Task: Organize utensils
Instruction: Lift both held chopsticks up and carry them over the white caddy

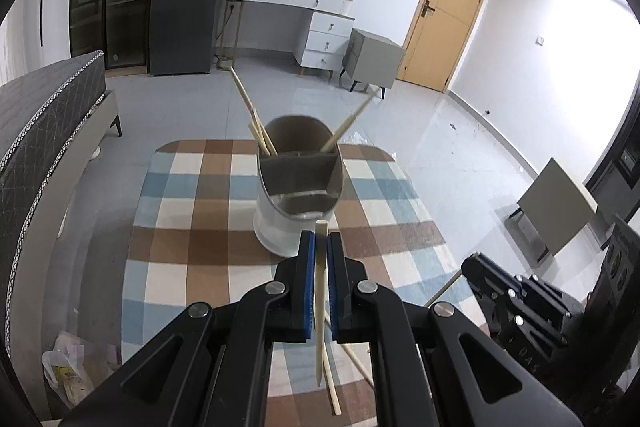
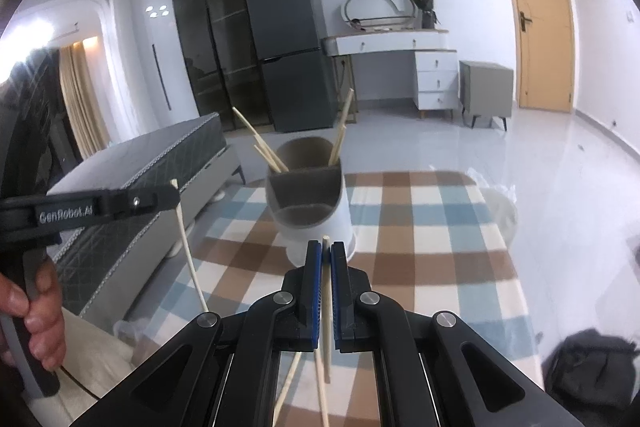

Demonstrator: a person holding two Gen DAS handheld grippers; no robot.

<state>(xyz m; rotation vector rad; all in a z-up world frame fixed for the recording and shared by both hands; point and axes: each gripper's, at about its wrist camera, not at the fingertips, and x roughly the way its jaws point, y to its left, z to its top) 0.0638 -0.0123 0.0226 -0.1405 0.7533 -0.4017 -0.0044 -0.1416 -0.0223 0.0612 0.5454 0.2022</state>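
A white utensil holder (image 1: 296, 223) with a grey divided inside stands on a checked tablecloth; it also shows in the right wrist view (image 2: 320, 223). Several wooden chopsticks (image 1: 256, 119) lean in its back compartments. My left gripper (image 1: 320, 241) is shut on a chopstick (image 1: 320, 307) just in front of the holder. My right gripper (image 2: 326, 251) is shut on another chopstick (image 2: 327, 307), also just short of the holder. The left gripper (image 2: 168, 197) with its chopstick shows at the left of the right wrist view.
Loose chopsticks (image 1: 352, 359) lie on the checked cloth (image 1: 192, 255) under the grippers. A grey bed (image 1: 40, 131) is on the left. A plastic bag (image 1: 68, 375) lies on the floor beside the table. A fridge, dresser and door stand far behind.
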